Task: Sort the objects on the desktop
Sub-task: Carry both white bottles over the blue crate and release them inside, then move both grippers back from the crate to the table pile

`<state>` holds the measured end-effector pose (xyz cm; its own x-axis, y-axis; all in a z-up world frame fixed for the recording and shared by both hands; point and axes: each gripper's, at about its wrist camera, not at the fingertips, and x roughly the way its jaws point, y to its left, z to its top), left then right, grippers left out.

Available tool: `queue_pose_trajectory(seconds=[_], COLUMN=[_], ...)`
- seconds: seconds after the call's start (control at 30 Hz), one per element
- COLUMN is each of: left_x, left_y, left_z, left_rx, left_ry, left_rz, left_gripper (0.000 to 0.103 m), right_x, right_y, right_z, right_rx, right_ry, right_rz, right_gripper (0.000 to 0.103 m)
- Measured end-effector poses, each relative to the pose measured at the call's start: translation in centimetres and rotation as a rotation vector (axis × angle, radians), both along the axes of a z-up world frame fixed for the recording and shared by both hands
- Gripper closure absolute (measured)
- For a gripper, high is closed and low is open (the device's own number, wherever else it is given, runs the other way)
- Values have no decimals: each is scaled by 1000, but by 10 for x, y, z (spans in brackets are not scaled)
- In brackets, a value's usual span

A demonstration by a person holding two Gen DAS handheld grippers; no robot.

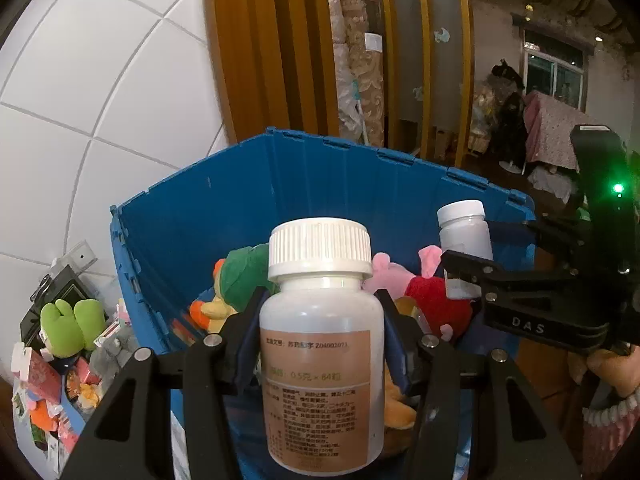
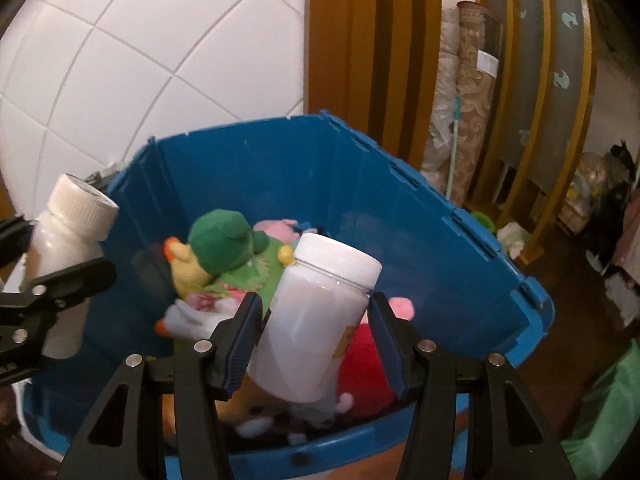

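Above the blue crate (image 1: 256, 196), the left claw (image 1: 320, 320) pinches a white pill bottle (image 1: 322, 344) by its body, upright, ribbed cap on top. Its tan label carries Chinese print; a code reading roughly "Z04002073" and "0.5克 × 84" can be made out, while the smaller lines below are too fine to read. The bottle's base is cut off behind the claw frame.

The right claw (image 2: 316, 332) pinches a second white bottle (image 2: 316, 320), tilted a little, over the same crate. Only a sliver of its orange-brown label shows at the right edge, so nothing on it is legible. From the left wrist view, that claw's black body bears the letters "DAS" (image 1: 528, 326) and a green light (image 1: 618, 188); part of a hand (image 1: 608, 368) holds it at the frame edge.

Inside the crate lie plush toys: a green-hatted duck (image 2: 216, 248), a pink one (image 1: 390, 276) and a red one (image 1: 438, 304), partly hidden by the bottles. Left of the crate, a heap of small boxes and a green plush (image 1: 72, 326) is blurred.
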<state>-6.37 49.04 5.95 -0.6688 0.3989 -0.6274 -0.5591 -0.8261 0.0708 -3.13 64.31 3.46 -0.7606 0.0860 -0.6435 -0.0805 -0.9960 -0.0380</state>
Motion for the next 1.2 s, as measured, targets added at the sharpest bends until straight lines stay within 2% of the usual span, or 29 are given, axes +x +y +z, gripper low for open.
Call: queue_pose_trajectory(seconds=[0.4, 0.53, 0.6, 0.63, 0.7, 0.77, 0.83, 0.9, 0.97, 1.2], left_x=[0, -2, -1, -1, -1, 0, 1, 2, 5, 10], left_y=[6, 3, 1, 1, -1, -3, -5, -9, -14, -59], left_z=[-9, -6, -6, -6, -6, -5, -3, 0, 3, 8], left_rx=[-42, -32, -26, -25, -21, -12, -7, -3, 10, 56], left_ry=[-10, -7, -3, -3, -4, -5, 1, 13, 28, 72], left_rz=[58, 83, 88, 91, 96, 97, 102, 112, 125, 231], left_gripper=[50, 29, 28, 28, 28, 28, 28, 27, 24, 23], right_x=[-6, -9, -10, -10, -10, -9, -8, -7, -6, 1], right_y=[6, 6, 4, 4, 3, 2, 0, -1, -3, -26], right_z=[-19, -19, -17, -17, -16, -16, -16, -13, -11, 4], right_rx=[63, 61, 59, 58, 57, 57, 54, 50, 44, 1], right_ry=[-39, -40, -39, -40, -40, -38, -36, -34, -27, 6], right_rz=[34, 50, 55, 59, 64, 64, 66, 65, 67, 121], right_gripper=[48, 48, 47, 45, 30, 20, 15, 5, 0, 0])
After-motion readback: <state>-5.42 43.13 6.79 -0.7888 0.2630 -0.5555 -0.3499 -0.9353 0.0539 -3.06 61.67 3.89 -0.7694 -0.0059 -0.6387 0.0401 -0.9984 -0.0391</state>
